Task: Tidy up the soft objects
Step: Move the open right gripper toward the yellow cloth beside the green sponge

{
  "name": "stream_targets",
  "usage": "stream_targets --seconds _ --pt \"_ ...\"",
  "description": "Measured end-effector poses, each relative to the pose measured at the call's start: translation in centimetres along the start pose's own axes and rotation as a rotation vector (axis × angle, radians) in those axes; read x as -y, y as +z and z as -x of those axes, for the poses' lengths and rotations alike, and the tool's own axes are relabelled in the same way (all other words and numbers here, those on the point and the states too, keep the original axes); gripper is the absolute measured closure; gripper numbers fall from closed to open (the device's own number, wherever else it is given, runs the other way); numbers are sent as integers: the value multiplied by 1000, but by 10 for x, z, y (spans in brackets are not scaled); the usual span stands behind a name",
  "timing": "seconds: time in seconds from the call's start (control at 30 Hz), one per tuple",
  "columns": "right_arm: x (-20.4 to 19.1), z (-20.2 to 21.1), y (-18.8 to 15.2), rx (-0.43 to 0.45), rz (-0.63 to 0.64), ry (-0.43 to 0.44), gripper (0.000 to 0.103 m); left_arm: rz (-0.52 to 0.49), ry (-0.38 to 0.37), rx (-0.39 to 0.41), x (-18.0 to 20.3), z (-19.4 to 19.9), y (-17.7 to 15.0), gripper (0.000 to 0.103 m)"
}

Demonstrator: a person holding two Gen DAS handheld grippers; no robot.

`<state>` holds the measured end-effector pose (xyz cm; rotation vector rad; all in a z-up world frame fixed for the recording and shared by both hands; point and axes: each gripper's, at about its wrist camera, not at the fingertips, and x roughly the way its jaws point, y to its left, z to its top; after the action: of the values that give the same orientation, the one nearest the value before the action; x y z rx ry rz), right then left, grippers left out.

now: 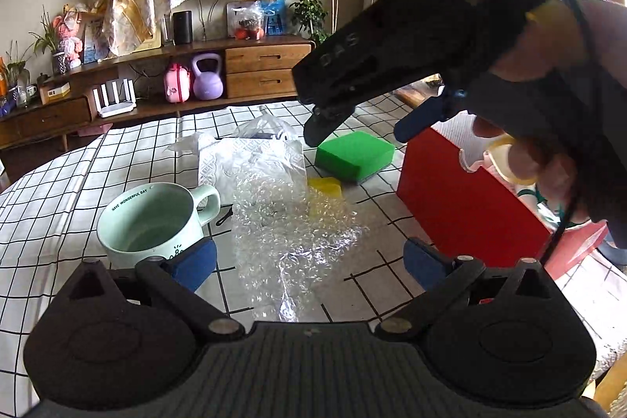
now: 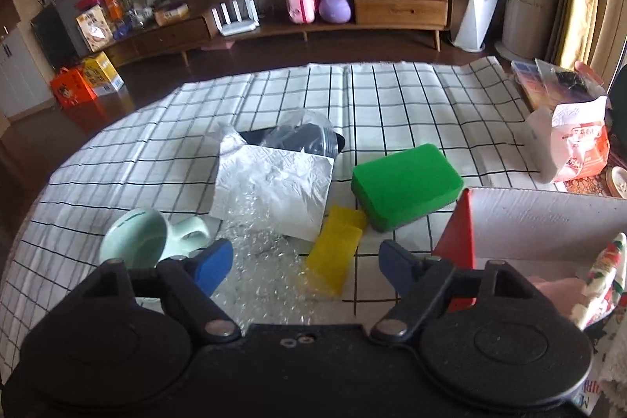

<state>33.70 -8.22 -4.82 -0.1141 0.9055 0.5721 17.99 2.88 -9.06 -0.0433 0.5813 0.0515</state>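
A green sponge lies flat on the checked tablecloth, left of a red box. A yellow soft piece, crumpled bubble wrap and a white napkin lie in front of it. My right gripper hangs open above the yellow piece and the bubble wrap, with nothing held. In the left wrist view the right gripper, held by a hand, hovers just over the green sponge. My left gripper is open low over the bubble wrap.
A mint mug stands at the left, close to my left finger. The red box holds a floral cloth. A plastic bag with something dark lies behind the napkin. A white and orange bag sits far right.
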Motion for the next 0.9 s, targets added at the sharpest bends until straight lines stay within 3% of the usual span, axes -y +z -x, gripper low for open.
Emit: stream_targets --seconds 0.27,0.47,0.9 --pt "9 -48 8 -70 -92 -81 38 11 23 -18 -10 -24 1 1" --pt "20 -71 7 -99 -158 -108 41 -17 6 -49 -8 -41 -2 1" --pt "10 -106 3 -150 -93 -144 45 -1 8 -148 -11 -75 -14 2"
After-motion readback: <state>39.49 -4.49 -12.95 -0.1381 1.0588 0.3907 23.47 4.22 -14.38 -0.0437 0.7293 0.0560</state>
